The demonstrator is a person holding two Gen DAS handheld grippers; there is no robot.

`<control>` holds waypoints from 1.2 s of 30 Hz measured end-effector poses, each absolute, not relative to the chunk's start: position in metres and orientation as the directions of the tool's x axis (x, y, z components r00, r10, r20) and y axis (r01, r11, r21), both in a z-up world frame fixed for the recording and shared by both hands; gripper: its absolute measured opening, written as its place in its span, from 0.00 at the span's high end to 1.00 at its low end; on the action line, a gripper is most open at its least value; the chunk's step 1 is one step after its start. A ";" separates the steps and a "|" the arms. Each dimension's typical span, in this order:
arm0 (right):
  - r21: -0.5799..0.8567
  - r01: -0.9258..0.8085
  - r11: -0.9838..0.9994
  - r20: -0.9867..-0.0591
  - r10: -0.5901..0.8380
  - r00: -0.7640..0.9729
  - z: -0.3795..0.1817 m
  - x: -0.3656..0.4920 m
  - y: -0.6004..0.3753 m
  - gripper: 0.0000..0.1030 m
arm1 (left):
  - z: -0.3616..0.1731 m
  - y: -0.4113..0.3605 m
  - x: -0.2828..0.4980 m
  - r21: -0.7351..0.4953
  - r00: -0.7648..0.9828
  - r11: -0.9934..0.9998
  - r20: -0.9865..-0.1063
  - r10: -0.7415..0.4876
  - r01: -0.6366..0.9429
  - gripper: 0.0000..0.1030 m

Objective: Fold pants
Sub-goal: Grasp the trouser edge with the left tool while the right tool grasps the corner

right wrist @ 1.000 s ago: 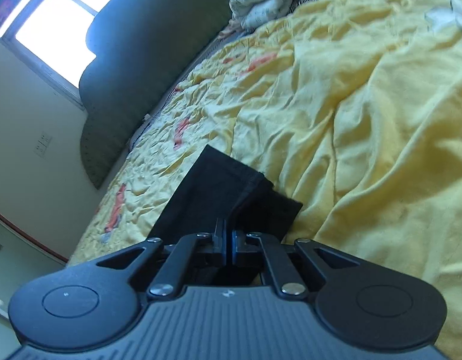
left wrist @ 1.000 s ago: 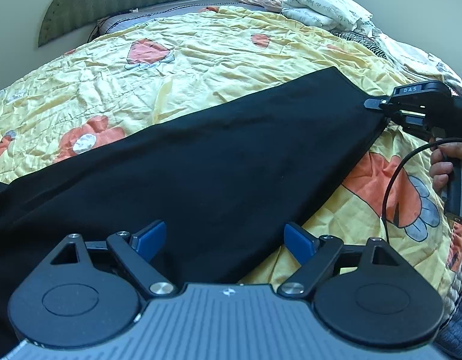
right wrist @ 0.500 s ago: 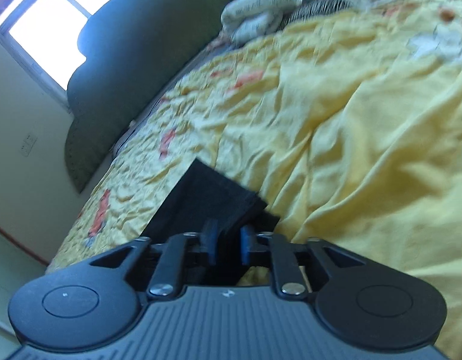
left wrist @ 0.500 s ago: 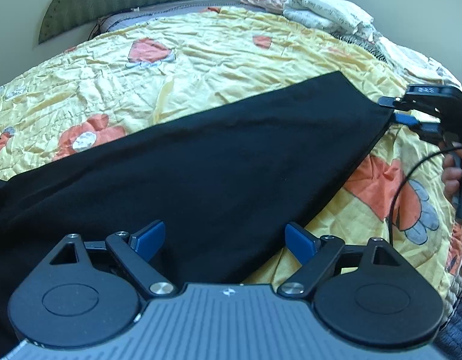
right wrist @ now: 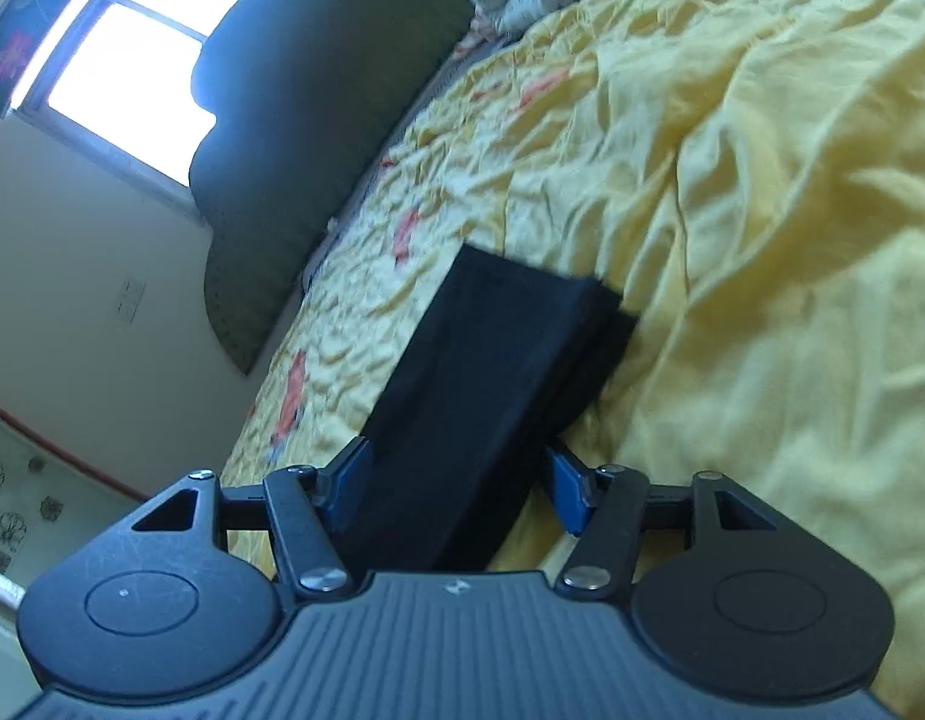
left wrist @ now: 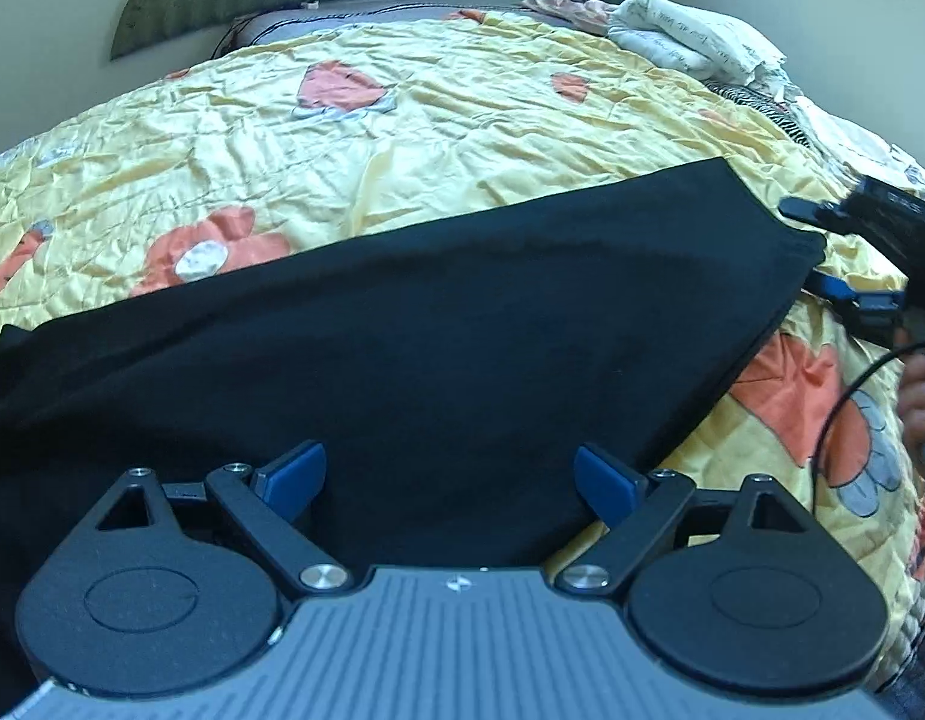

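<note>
Pants (left wrist: 438,348) flat on quilt (left wrist: 402,138), long axis left-right, both tongs spread

The black pants (left wrist: 450,348) lie spread flat on the yellow floral quilt (left wrist: 402,120), a long dark panel running slantwise across it. Their cloth is plain, smooth and nearly free of wrinkles. One straight end edge sits toward the quilt's right side, its corners sharp. In the right wrist view the pants (right wrist: 492,372) appear as a narrow strip with two layers stacked, the lower layer peeking out past the upper at the far end.
</note>
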State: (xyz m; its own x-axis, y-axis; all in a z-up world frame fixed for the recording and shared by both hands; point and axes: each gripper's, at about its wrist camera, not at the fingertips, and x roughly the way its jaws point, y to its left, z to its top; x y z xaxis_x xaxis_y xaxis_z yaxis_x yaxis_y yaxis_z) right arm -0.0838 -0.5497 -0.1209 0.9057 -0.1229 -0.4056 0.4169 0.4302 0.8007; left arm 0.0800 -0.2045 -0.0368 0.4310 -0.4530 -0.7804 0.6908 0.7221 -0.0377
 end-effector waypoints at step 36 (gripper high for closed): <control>0.038 0.283 0.958 -0.402 -0.244 0.882 -0.055 0.008 -0.424 0.93 | -0.084 -0.226 0.198 -0.966 0.026 0.245 -0.248 -0.968 -0.087 0.06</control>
State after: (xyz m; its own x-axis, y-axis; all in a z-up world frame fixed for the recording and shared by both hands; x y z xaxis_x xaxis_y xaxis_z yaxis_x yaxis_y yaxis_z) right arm 0.0084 -0.4238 -0.0553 0.8824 -0.2441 -0.4022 0.2826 0.9585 0.0382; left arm 0.1984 -0.2256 -0.0839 0.0256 -0.9684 -0.2479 -0.0874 0.2449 -0.9656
